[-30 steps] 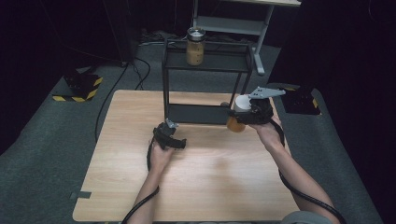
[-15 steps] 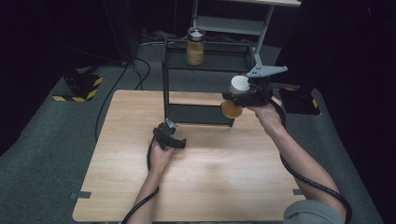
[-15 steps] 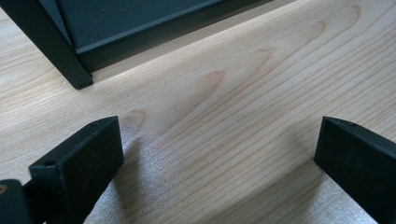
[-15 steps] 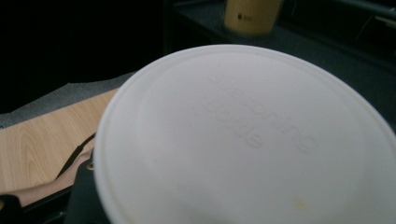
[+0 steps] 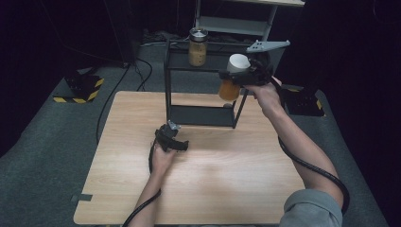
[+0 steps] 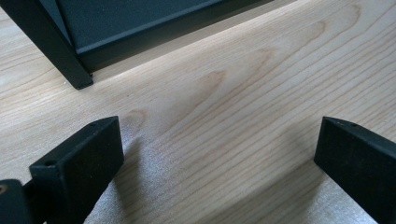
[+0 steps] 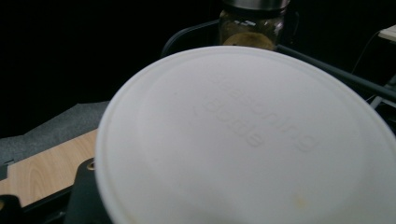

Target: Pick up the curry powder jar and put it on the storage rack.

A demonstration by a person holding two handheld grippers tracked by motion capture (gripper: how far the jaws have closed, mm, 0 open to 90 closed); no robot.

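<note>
A bottle with a white lid and orange contents (image 5: 230, 87) hangs in the air at the right front corner of the black two-level rack (image 5: 203, 116), about level with its top shelf. My right gripper (image 5: 236, 75) is shut on it just under the lid. In the right gripper view the white lid (image 7: 252, 140) is seen close up, with one black finger (image 7: 86, 196) beside it. A brown jar with a metal lid (image 5: 198, 46) (image 7: 252, 28) stands on the rack's top shelf. My left gripper (image 5: 171, 130) (image 6: 219, 172) rests open on the wooden table (image 5: 227, 179) before the rack's foot (image 6: 70, 70), holding nothing.
The table stands on grey carpet. A black-and-yellow striped block (image 5: 82, 85) and cables lie on the floor at the left. A black box (image 5: 302, 101) sits on the floor at the right. A white shelf unit (image 5: 236, 19) stands behind the rack.
My right gripper has risen with the bottle, from beside the rack's lower shelf to the height of its top shelf. The left gripper has stayed in place.
</note>
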